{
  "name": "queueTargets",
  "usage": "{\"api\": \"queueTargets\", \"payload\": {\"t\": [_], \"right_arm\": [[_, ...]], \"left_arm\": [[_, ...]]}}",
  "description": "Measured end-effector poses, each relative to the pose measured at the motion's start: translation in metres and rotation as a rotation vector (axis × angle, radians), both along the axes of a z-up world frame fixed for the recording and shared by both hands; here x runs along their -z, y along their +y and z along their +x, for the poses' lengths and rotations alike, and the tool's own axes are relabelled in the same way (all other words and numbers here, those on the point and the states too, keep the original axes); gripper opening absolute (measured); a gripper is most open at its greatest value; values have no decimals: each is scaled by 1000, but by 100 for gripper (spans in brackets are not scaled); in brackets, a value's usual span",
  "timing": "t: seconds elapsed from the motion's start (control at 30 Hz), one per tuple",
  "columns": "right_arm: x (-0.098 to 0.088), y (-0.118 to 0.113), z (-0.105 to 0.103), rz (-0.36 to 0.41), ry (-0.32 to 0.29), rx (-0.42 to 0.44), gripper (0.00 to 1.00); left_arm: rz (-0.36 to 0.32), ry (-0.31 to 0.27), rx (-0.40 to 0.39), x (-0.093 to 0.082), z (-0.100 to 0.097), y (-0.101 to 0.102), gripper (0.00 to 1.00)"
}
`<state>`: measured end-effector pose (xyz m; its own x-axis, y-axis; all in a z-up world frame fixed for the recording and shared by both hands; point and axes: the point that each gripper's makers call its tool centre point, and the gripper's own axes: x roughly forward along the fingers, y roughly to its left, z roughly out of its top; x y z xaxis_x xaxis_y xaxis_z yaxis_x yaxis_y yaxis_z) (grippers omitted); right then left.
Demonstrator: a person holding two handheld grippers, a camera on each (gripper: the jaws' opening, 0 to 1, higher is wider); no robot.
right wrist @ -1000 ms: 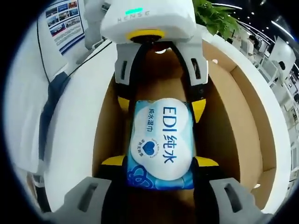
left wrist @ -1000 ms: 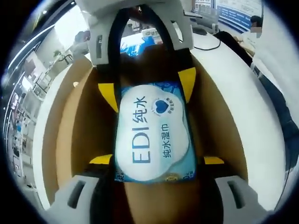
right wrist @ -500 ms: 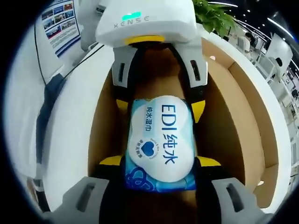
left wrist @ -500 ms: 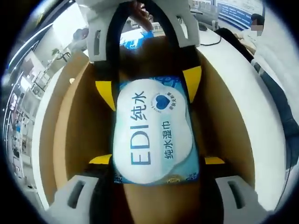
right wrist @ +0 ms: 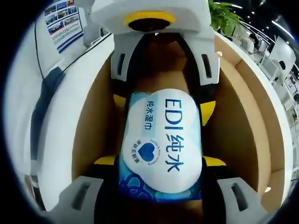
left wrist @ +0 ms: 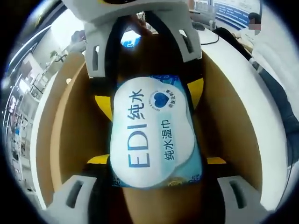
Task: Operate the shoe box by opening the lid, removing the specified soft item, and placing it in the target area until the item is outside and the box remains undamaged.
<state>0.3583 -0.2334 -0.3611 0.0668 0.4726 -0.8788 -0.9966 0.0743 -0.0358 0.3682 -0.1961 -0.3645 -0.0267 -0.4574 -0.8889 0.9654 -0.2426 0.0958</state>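
A blue and white wet wipes pack printed "EDI" hangs between my two grippers over the floor of the open cardboard shoe box. My left gripper is shut on the pack's near end, its yellow pads pressing both sides. My right gripper comes in from the top of the left gripper view and clamps the far end. In the right gripper view my right gripper holds the near end and the left gripper the far one.
The brown box walls curve up on both sides of the pack. The box stands on a white table. A person's white sleeve is at the table's edge. A green plant and wall posters stand beyond.
The pack and the opposite gripper look larger and nearer in both views. Both grips on the pack have stayed the same.
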Motion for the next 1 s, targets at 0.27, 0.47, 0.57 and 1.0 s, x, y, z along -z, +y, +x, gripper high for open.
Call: {"api": "queueTargets", "payload": {"t": [0.27,0.47,0.57,1.0], "right_arm": [[4,2,0,-22,26,-10,74],[12,0,1,-80,53,-4,77],[12,-1,2,-47,65,0,77],[9,2,0,-10,52,-5,71]], "left_arm": [[-14,40,13,3,0,-1,81],[-39,65,22,4,-2,-2,82],[-76,71,34,3,-2,-2,82],[-112,86,43,1,-7,-5,73]]}}
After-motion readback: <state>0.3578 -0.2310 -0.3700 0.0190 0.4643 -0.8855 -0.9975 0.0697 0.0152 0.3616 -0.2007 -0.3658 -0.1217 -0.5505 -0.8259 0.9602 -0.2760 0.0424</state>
